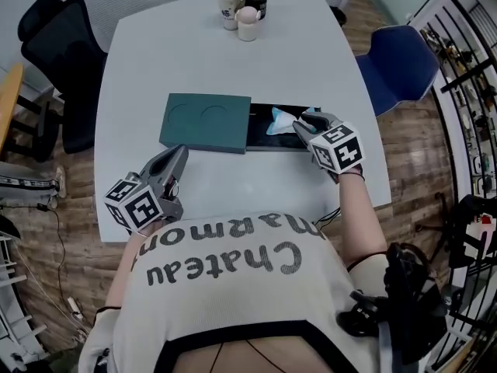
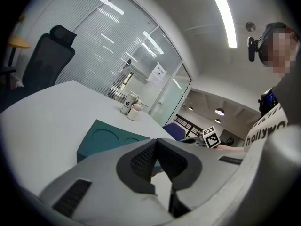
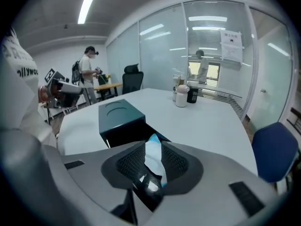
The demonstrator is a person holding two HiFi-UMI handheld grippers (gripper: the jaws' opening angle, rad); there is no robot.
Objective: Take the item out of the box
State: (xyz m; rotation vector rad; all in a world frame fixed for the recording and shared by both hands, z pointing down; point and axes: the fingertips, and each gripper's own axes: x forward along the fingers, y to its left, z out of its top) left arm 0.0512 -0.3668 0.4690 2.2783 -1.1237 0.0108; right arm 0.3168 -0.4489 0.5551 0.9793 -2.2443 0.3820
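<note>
A big white table (image 1: pixel 194 61) stands in an office room with glass walls. On it lies a flat dark green cardboard box (image 1: pixel 206 121). Its black inner tray (image 1: pixel 268 143) sticks out on the right side. Inside the tray lies a small light blue plastic packet (image 1: pixel 281 120).

The right gripper (image 1: pixel 304 128) reaches down into the tray. Its jaws stand apart, one on each side of the packet, and they do not seem to squeeze it yet. The left gripper (image 1: pixel 178 158) waits near the table edge, close to the box but not touching it. Its jaws are closed together with nothing in them.

The packet looks light, thin and crinkly. It will likely bend, and it may slip because it is shiny. A gentle pinch on its raised upper edge looks best. The box may slide, so the left gripper could hold it down.
</note>
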